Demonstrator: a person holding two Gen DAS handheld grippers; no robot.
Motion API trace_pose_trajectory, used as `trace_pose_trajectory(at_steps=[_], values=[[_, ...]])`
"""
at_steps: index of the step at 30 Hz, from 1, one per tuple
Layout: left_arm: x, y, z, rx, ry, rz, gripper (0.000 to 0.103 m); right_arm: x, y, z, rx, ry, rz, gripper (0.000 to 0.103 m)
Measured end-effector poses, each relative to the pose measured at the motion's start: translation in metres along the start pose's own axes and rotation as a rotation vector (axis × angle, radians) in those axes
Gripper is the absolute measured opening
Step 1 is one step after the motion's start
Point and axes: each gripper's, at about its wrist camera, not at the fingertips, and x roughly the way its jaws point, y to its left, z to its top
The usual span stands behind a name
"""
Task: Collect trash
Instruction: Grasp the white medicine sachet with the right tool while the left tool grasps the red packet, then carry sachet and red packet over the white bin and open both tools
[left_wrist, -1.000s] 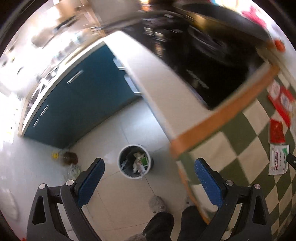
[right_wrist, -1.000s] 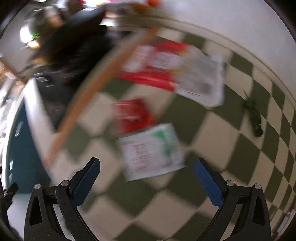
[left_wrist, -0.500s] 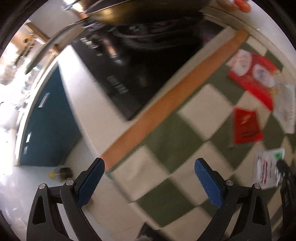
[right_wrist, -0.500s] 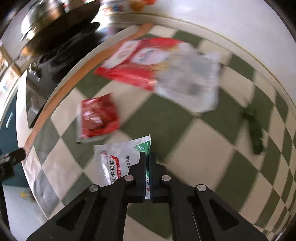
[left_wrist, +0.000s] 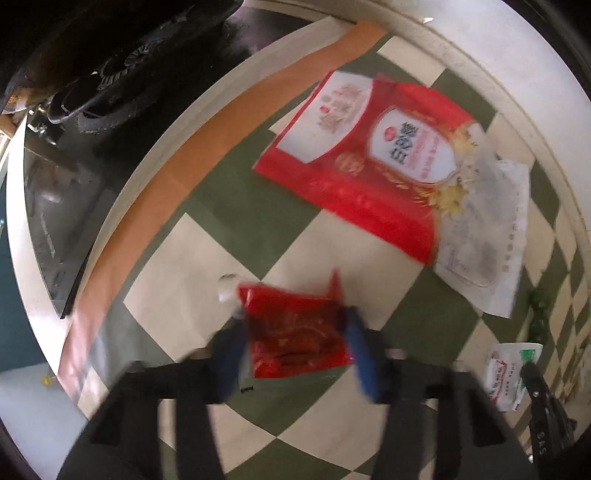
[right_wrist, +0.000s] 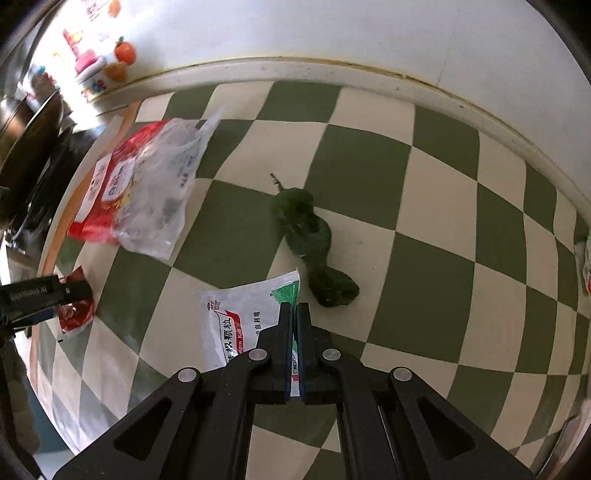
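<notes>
Through your left wrist camera, your left gripper (left_wrist: 291, 350) sits low over the green-and-cream checkered cloth (left_wrist: 207, 295), and its outline is smeared by motion. Its two blue pads (left_wrist: 360, 354) stand apart on either side of a small red sachet (left_wrist: 295, 336) that lies between them on the cloth. The blur keeps you from telling whether the pads actually press the sachet or only flank it. Beyond the sachet, farther from you, lies a large red food bag (left_wrist: 365, 162), and a clear printed plastic bag (left_wrist: 484, 236) overlaps its right end. Left of the large red bag runs the cloth's orange border (left_wrist: 177, 166), then the black gas stove (left_wrist: 92, 96). Well right of the sachet, at the frame edge, you can see a white sachet with a green corner (left_wrist: 506, 369) with the tip of your right gripper (left_wrist: 532, 373) on it, and a dark green vegetable (left_wrist: 539, 314) just above.

Through your right wrist camera, your right gripper (right_wrist: 293, 314) has its jaws drawn together on the green-cornered edge of the white sachet (right_wrist: 240, 321), with only that thin packet between the pads. The dark green vegetable (right_wrist: 314, 243) lies just beyond the sachet, its near end beside the sachet's green corner. Left of the vegetable rest the clear plastic bag (right_wrist: 162, 192) and the red bag (right_wrist: 107, 184) beneath it. Far left of the white sachet, your left gripper (right_wrist: 55, 295) appears at the small red sachet (right_wrist: 75, 314).
</notes>
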Motion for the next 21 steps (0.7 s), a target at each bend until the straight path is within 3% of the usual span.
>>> trace_pose_trajectory(at_steps=[2, 3, 11, 17, 21], values=[[-0.006, 0.0, -0.001, 0.001, 0.003, -0.019, 0.013, -0.004, 0.002, -0.002, -0.008, -0.004, 0.005, 0.002], [-0.011, 0.002, -0.002, -0.001, -0.003, -0.011, 0.011, -0.007, 0.005, -0.004, -0.013, -0.005, 0.008, 0.002], [-0.084, 0.055, -0.03, -0.04, -0.141, -0.001, 0.011, -0.047, 0.055, -0.004, -0.077, -0.044, 0.116, 0.002], [-0.132, 0.162, -0.088, -0.152, -0.211, 0.027, 0.011, -0.089, 0.129, -0.02, -0.198, -0.054, 0.26, 0.002], [-0.138, 0.256, -0.132, -0.29, -0.225, 0.064, 0.011, -0.1, 0.212, -0.047, -0.338, -0.022, 0.363, 0.002]])
